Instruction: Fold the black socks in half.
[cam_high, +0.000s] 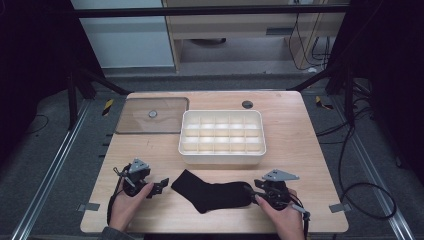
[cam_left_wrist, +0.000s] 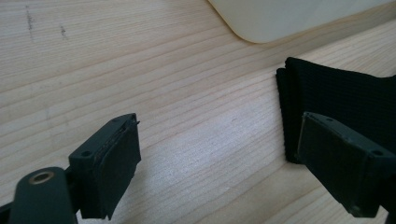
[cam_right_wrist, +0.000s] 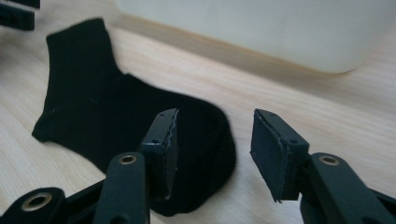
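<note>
With the black sock (cam_high: 212, 194) flat in front of the white divided box (cam_high: 221, 159), both the left gripper (cam_high: 159, 187) at its cuff and the right gripper (cam_high: 253, 192) at its toe stand open and empty, so the step in hand looks like the approach, and next each must close on its end.

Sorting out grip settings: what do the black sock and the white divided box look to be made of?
Black sock: soft knitted fabric, matte; ribbed cuff visible in the left gripper view. White divided box: probably moulded plastic; smooth, slightly glossy walls, rounded corners.

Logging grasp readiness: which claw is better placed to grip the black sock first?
Probably the right claw: open, with one jaw already over the black sock's toe. The left claw, also open, sits beside the cuff.
</note>
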